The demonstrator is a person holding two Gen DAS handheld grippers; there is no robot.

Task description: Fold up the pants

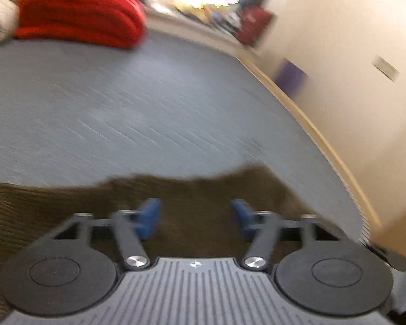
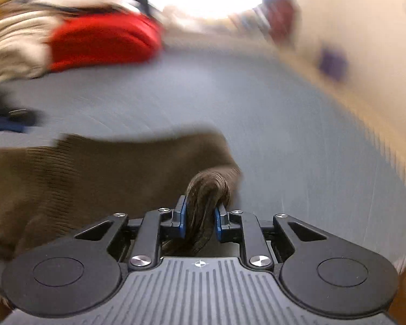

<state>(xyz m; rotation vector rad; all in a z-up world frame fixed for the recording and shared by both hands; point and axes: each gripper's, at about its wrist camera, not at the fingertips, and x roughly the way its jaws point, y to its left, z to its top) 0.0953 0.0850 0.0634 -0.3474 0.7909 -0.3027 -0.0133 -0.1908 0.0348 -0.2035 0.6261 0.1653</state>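
The right gripper [image 2: 200, 218] is pinching a bunched edge of the brown ribbed corduroy pants [image 2: 94, 173] to carry a fold, while the left gripper [image 1: 195, 216] is hovering wide open above them on the grey table [image 1: 149, 108].

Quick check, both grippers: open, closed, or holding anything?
Left gripper: open, nothing between the pads, brown pants lying below it.
Right gripper: closed on a bunched fold of the brown pants.

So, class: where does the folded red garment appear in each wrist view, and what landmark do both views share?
Left wrist view: the red garment is at top left, on the grey surface.
Right wrist view: it is at upper left, beside a beige cloth.
Shared landmark: the brown pants in the foreground.
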